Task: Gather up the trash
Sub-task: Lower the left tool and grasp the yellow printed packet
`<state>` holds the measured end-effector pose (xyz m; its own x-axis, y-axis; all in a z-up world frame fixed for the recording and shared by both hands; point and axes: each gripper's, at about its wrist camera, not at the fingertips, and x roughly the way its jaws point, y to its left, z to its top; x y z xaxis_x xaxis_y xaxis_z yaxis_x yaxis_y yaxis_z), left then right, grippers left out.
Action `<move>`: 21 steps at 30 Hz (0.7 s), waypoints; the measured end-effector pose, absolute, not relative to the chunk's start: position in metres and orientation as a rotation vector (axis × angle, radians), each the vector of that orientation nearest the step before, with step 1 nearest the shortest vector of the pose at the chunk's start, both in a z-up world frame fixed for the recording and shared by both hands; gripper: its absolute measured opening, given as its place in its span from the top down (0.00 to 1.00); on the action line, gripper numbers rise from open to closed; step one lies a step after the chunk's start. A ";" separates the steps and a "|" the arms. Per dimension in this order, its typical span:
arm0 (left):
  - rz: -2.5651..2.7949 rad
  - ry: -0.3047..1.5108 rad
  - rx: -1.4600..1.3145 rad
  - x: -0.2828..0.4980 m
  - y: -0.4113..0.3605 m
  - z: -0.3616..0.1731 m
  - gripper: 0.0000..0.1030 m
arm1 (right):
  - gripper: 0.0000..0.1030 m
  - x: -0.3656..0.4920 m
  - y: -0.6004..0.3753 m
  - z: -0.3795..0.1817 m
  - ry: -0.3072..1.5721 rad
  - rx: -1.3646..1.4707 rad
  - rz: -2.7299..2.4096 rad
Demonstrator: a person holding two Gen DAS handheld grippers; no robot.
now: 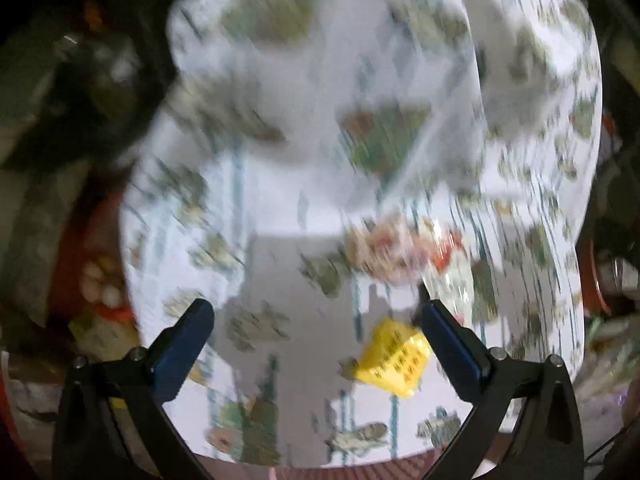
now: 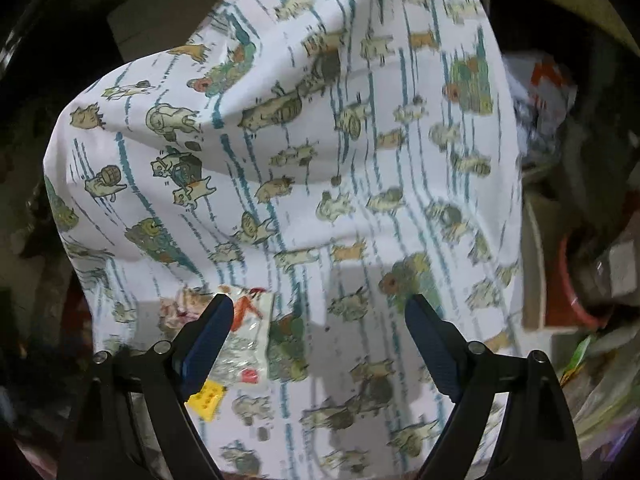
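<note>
Hand-held gripper, left: jaws apart, nothing held. Right hand-held gripper: jaws also apart, empty. Both hover over a cat-print cloth. I judge the step as the approach to a pick. Trash: a yellow wrapper lies just inside the left gripper's right finger; a clear crinkled wrapper lies beside the right gripper's left finger. Next move: centre on one wrapper, descend, close.

Motion blur smears the whole left wrist view, so we cannot read the print on the yellow wrapper. In the right wrist view a finger of the right hand-held gripper hides part of the clear wrapper; the dark surroundings stay indistinct.
</note>
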<state>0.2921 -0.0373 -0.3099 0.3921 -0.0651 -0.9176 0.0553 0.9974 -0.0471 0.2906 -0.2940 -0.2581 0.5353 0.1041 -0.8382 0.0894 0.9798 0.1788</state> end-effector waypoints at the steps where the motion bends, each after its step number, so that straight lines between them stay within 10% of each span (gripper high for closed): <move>1: -0.094 1.190 0.001 0.292 -0.043 -0.316 0.00 | 0.14 0.290 -0.294 -0.260 1.021 0.223 0.012; 8: -0.214 1.342 0.015 0.291 -0.080 -0.358 0.01 | 0.14 0.290 -0.293 -0.269 1.057 0.215 -0.021; 21: -0.236 1.366 0.199 0.285 -0.122 -0.376 0.54 | 0.14 0.301 -0.293 -0.275 1.092 0.205 -0.003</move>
